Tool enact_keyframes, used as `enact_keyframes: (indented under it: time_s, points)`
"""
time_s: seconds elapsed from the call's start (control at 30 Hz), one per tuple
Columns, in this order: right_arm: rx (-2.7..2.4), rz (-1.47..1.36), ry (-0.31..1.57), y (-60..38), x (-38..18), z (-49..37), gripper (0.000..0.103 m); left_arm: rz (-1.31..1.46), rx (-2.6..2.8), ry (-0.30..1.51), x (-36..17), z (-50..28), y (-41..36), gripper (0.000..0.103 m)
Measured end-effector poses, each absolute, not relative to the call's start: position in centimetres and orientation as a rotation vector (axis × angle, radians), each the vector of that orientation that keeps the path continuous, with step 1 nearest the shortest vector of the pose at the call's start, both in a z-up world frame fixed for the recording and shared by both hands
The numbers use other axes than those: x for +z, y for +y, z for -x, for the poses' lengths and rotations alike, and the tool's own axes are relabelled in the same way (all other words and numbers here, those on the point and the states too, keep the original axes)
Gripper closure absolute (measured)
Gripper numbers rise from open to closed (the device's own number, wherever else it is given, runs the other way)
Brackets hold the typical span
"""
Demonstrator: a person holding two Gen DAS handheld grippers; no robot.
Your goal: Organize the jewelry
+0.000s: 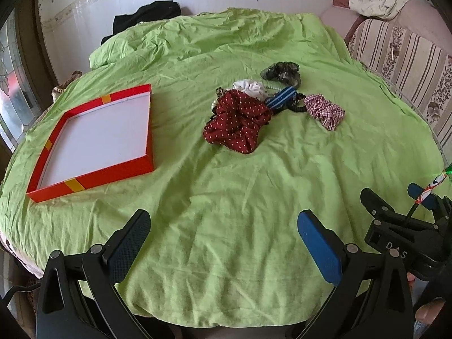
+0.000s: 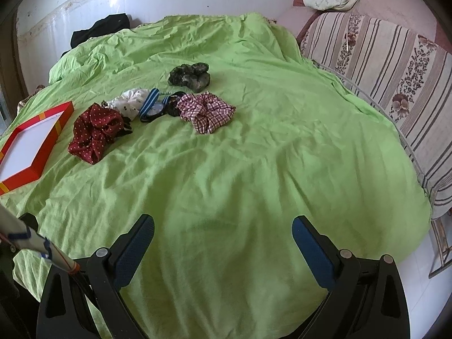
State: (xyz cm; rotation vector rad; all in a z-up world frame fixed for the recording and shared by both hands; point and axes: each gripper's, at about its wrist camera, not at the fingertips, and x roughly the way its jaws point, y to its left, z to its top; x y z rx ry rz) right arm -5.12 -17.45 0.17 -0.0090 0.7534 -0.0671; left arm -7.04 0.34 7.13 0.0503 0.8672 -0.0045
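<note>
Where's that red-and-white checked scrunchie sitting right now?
The checked scrunchie lies on the green sheet, at the right end of the pile, beside the blue striped band.

two low wrist views, shared bed (image 1: 226,197)

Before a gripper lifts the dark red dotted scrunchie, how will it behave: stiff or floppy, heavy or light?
The dark red dotted scrunchie is gathered, crumpled fabric, so it will probably sag and fold when pinched. It looks light for its bulk, as the green sheet barely dents under it. It touches the white scrunchie, which might be dragged along.
</note>
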Motion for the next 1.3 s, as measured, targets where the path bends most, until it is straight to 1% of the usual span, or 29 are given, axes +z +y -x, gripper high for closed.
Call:
enact_keyframes:
  time_s: [1.0, 1.3]
  points:
    - [-0.017, 0.047, 0.781, -16.2, -0.3, -1.7, 0.003, -0.027, 0.068, 0.944, 5.3, -1.9, 3.1, 0.000]
    - [-0.005, 0.044, 0.782, -15.9, -0.5, -2.4, 0.003, -0.010, 0.115, 0.926, 5.5, -2.9, 5.3, 0.000]
